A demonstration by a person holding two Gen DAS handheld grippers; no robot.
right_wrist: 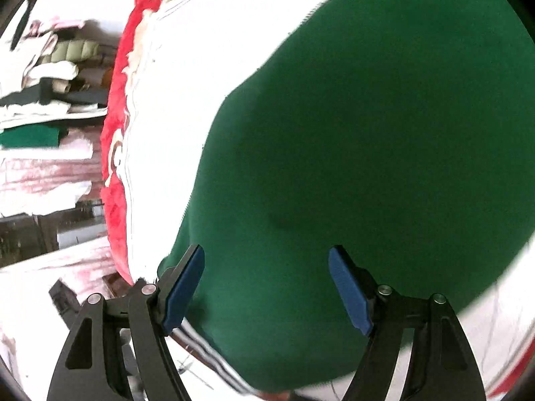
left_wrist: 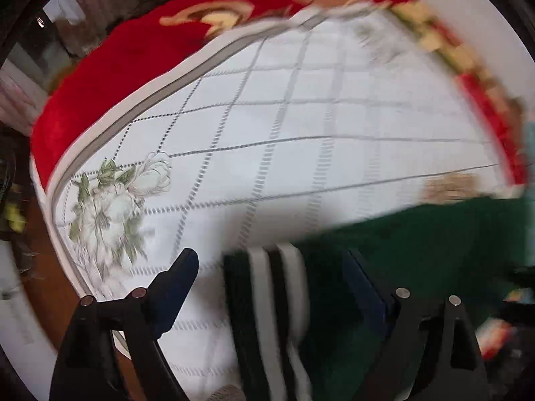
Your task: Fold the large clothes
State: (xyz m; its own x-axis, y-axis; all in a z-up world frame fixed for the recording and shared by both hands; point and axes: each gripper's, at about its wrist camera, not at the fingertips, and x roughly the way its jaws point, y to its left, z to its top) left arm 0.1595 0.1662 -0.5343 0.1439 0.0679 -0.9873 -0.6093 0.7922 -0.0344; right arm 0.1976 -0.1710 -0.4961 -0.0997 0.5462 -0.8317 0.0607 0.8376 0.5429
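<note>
A dark green garment [left_wrist: 418, 247] with black and white stripes [left_wrist: 267, 300] lies on the white quilted bed cover [left_wrist: 301, 117]. My left gripper [left_wrist: 271, 274] is open, its jaws wide apart over the striped edge of the garment; the view is blurred. In the right wrist view the green garment [right_wrist: 367, 150] fills most of the frame, with its striped edge [right_wrist: 214, 361] at the bottom. My right gripper [right_wrist: 265, 284] is open just above the green cloth, holding nothing.
A red blanket [left_wrist: 117, 77] with a gold floral pattern borders the bed cover; it shows in the right wrist view [right_wrist: 117, 133] too. A flower print [left_wrist: 110, 207] marks the cover's left corner. Piles of clothes [right_wrist: 43, 100] lie beyond the bed.
</note>
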